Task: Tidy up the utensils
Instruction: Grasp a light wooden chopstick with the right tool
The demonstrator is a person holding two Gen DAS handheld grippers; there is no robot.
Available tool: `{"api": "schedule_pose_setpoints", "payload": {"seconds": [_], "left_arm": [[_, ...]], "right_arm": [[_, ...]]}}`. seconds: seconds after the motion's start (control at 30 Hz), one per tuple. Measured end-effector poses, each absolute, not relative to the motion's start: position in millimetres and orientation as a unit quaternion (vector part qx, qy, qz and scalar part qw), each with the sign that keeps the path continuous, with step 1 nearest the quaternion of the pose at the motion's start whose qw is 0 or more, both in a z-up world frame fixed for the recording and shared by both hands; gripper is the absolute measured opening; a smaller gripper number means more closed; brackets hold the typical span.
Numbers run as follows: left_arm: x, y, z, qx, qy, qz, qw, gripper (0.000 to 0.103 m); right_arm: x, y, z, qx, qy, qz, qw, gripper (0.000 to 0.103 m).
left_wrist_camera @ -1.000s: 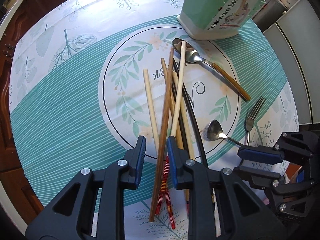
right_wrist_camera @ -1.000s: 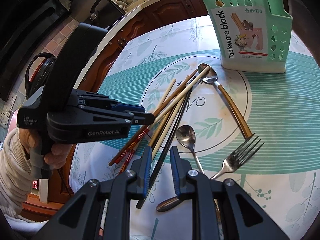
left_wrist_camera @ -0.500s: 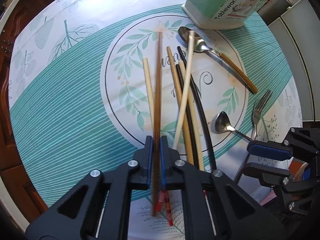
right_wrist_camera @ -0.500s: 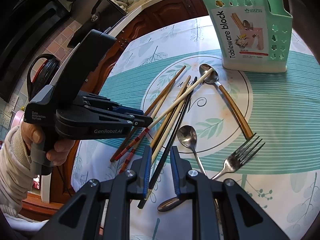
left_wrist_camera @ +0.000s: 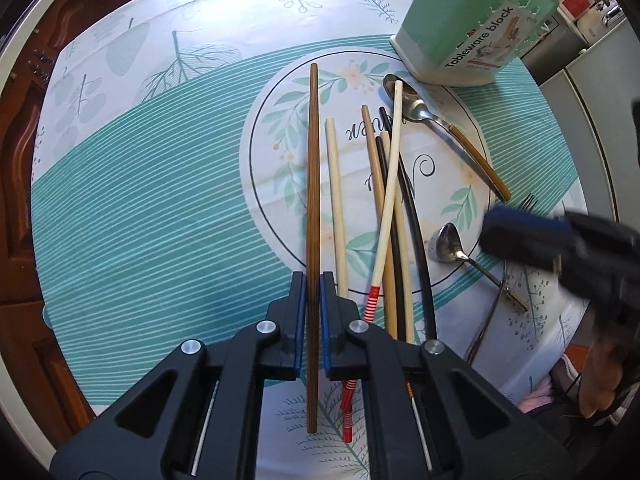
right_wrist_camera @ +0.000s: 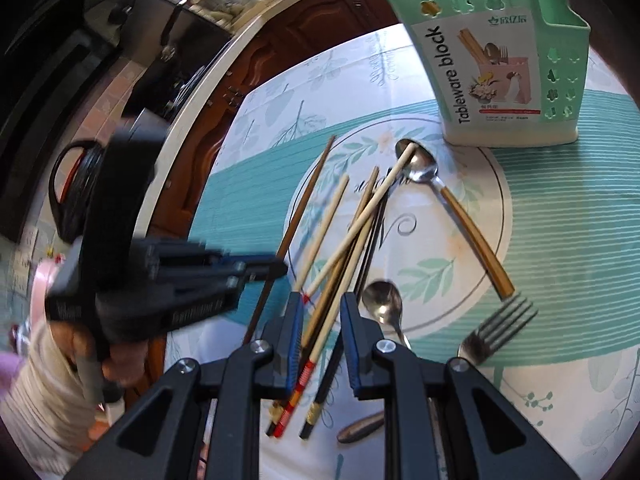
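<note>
My left gripper (left_wrist_camera: 313, 280) points straight down at the surface (left_wrist_camera: 160, 208), and its fingers (left_wrist_camera: 297, 304) are clenched on a dark brown chopstick (left_wrist_camera: 313, 184), which runs up between the blue pads and out past them toward the middle of the round leaf print on the tablecloth. Just right of it lies a single pale chopstick (left_wrist_camera: 336, 208), and beyond that a loose bundle of chopsticks (left_wrist_camera: 390, 216): tan, cream and black sticks crossing one another, one with a red-striped end. A spoon with a wooden handle (left_wrist_camera: 444, 128) lies near the green tableware holder (left_wrist_camera: 472, 28), which stands upright at the far side of the surface, and the tip of one cream chopstick rests over the spoon's bowl. A second, all-metal spoon (left_wrist_camera: 452, 246) lies to the right of the bundle, with a fork (right_wrist_camera: 496, 330) close by near the cloth's edge. My right gripper (right_wrist_camera: 320, 320) is tilted down over the near end of the bundle; its fingers (right_wrist_camera: 355, 336) stand partly apart with several chopstick ends between them, and I cannot tell whether the pads press on any of them. In the right wrist view the left gripper appears blurred at the left side, held by a hand (right_wrist_camera: 116, 364) in a cream sleeve (right_wrist_camera: 40, 404), with the brown chopstick slanting away from its tips.
</note>
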State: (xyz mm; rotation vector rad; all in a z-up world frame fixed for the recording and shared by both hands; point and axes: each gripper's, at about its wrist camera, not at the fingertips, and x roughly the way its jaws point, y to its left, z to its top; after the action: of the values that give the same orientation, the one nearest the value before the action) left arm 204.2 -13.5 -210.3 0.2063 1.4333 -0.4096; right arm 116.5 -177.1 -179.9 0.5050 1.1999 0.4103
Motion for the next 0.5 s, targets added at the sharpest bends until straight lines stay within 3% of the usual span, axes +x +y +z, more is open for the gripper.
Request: {"api": "schedule_pose_setpoints", "payload": {"seconds": [0.5], "left_arm": [[188.5, 39.1, -188.0, 0.028, 0.624, -0.198, 0.755, 0.004]], "right_arm": [[207.3, -170.9, -202.2, 0.262, 0.62, 0.034, 0.739, 0.019]]}}
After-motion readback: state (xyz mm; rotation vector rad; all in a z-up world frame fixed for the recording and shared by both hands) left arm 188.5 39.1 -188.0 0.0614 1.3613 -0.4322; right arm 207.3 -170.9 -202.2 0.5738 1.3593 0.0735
